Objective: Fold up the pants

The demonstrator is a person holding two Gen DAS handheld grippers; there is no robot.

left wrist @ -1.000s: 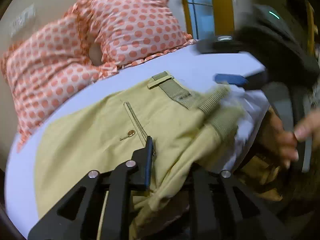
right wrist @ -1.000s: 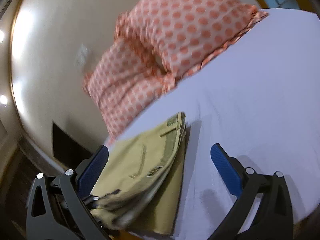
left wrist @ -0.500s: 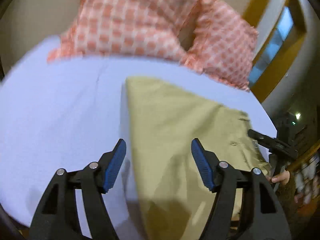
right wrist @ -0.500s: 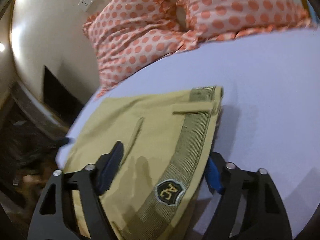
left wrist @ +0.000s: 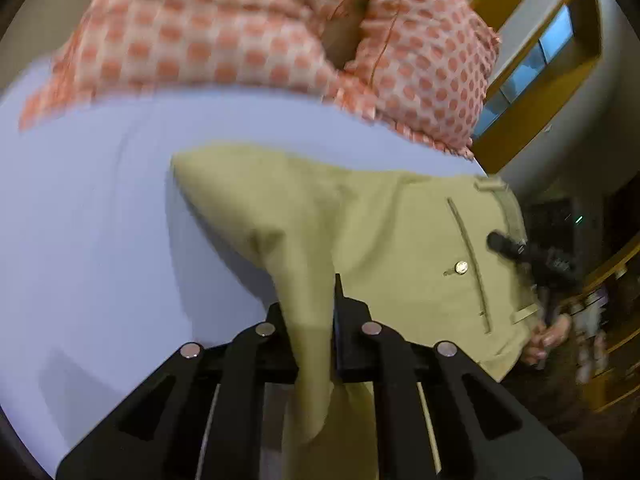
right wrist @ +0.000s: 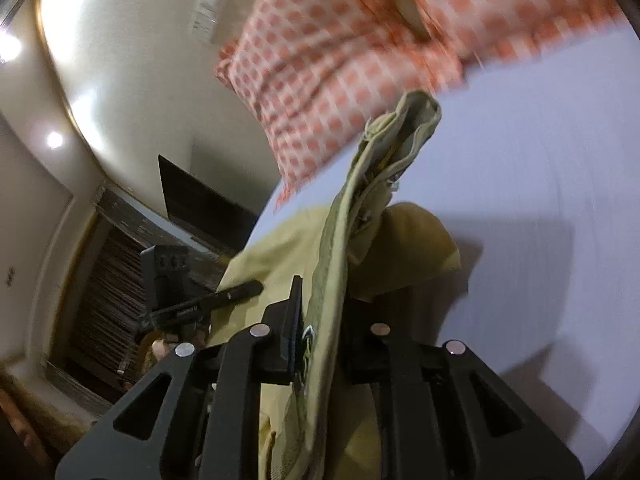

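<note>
The khaki pants (left wrist: 384, 220) lie on the bed (left wrist: 100, 220), spread over its pale lilac sheet just in front of the orange-dotted pillows (left wrist: 280, 28). The left gripper (left wrist: 310, 320) has its jaws closed tight on a pinched ridge of the trouser fabric; the cloth rises from the sheet in a tent towards the jaws and passes down between them. In the left wrist view the back pocket slit and its brass button (left wrist: 461, 267) lie flat to the right of that ridge, and the waistband runs along the far right edge of the garment, near the edge of the bed.

The right gripper (right wrist: 320, 332) is likewise clamped on the pants (right wrist: 400, 248), its jaws gripping the olive waistband (right wrist: 340, 240), which stands up on edge between them and stretches away towards the pillows (right wrist: 380, 40), its far end lifted clear of the sheet. The embroidered patch on the waistband sits right at the jaws. The rest of the garment lies bunched beneath the waistband on the bed (right wrist: 540, 200)
</note>
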